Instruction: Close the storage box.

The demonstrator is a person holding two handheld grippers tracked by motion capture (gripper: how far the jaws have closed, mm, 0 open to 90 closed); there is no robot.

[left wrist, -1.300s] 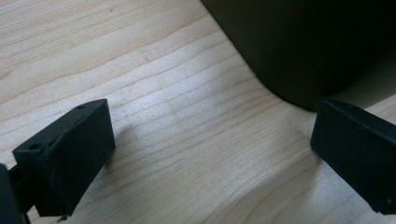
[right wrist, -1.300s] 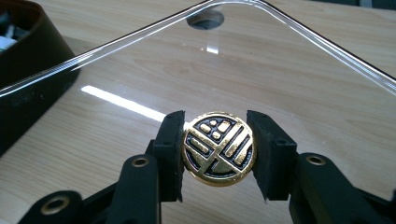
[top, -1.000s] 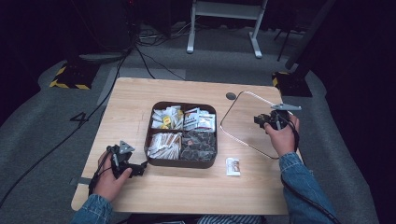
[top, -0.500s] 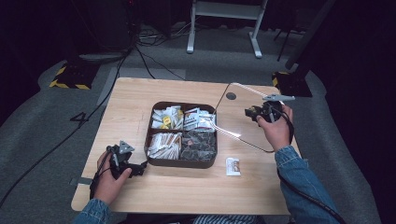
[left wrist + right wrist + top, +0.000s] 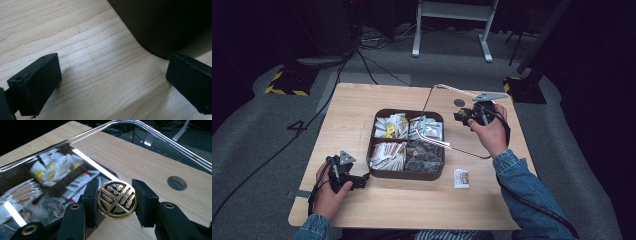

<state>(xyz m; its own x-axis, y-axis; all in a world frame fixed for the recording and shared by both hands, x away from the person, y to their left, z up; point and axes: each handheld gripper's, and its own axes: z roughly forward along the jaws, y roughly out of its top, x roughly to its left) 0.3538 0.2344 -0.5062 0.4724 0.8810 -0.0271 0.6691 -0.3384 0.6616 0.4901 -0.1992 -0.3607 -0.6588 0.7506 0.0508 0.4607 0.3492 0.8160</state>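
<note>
A dark brown tray [image 5: 407, 175] with four compartments of sachets and packets sits mid-table. My right gripper [image 5: 467, 116] is shut on the round gold-and-black knob [image 5: 117, 200] of a clear lid [image 5: 435, 141]. It holds the lid tilted above the table, its shiny near edge over the tray's right compartments. In the right gripper view the lid [image 5: 50, 165] mirrors the packets beneath. My left gripper [image 5: 359, 180] rests on the table by the tray's front left corner. It stands open [image 5: 112, 75] over bare wood, with the tray wall [image 5: 162, 22] just ahead.
A small white sachet [image 5: 461, 178] lies on the table in front of the tray's right corner. A round cable hole [image 5: 458, 102] sits in the tabletop near my right gripper. A white stand and cables are on the floor beyond the far edge.
My right gripper has risen and moved left toward the tray with the lid, which now overhangs the tray's right side. The left gripper has stayed put.
</note>
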